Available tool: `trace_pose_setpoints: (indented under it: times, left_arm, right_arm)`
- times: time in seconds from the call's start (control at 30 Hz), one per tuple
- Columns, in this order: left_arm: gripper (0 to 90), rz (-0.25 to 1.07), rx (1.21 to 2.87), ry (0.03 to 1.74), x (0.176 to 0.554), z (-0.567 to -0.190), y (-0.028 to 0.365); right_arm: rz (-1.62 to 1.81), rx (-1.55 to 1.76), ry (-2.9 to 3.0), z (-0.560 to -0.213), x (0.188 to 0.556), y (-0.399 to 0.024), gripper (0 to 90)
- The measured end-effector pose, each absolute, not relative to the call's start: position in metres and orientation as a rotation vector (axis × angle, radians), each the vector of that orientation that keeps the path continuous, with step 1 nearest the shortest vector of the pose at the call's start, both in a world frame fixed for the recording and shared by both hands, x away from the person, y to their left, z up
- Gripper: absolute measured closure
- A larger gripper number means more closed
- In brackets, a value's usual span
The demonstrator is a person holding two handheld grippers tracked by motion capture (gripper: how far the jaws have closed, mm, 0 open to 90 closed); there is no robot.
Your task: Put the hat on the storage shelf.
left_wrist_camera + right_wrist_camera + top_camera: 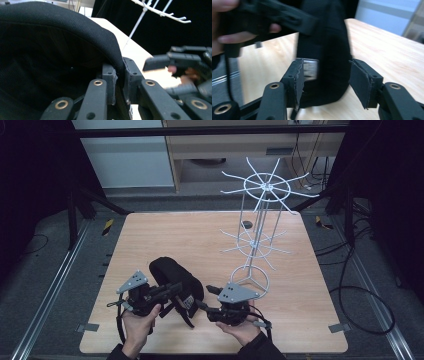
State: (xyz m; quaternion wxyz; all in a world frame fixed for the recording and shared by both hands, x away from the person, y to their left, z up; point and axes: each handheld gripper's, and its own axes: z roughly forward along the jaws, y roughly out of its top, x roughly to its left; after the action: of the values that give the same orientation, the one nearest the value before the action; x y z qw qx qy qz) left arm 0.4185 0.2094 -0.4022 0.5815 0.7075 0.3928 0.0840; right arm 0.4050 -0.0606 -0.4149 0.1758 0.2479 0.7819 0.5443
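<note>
Black bag edge pinched by left gripper; right gripper apparently released

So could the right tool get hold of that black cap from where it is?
Probably yes. The right tool stands open with the black cap hanging between its pads, which don't press on it, and nothing blocks them. The left tool is already shut on the cap's edge, holding it up.

Honestly nothing readable here. The black cap has a small white label on it, seen in the right gripper view, but the print is way too blurred to make out.
</note>
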Motion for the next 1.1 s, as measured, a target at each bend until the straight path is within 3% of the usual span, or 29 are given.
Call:
trace_pose_setpoints:
  times: [0.47, 0.53, 0.63, 0.7, 1.1]
  left_arm:
    - [81.5, 0.173, 1.714, 0.768, 0.408, -0.388, 0.198]
    - [81.5, 0.171, 1.727, 0.751, 0.407, -0.388, 0.195]
    - [81.5, 0.183, 1.742, 0.746, 0.406, -0.389, 0.193]
    - [81.5, 0.188, 1.744, 0.747, 0.406, -0.389, 0.193]
    - [76.1, 0.282, 1.734, 0.826, 0.404, -0.394, 0.215]
  right_arm:
    - [1.470, 0.809, 2.247, -0.445, 0.432, -0.068, 49.3]
    - [1.493, 0.794, 2.257, -0.446, 0.432, -0.067, 54.2]
    - [1.510, 0.781, 2.286, -0.448, 0.432, -0.067, 75.7]
    - [1.514, 0.782, 2.313, -0.448, 0.431, -0.067, 83.9]
    - [1.398, 0.708, 2.211, -0.415, 0.415, -0.065, 87.0]
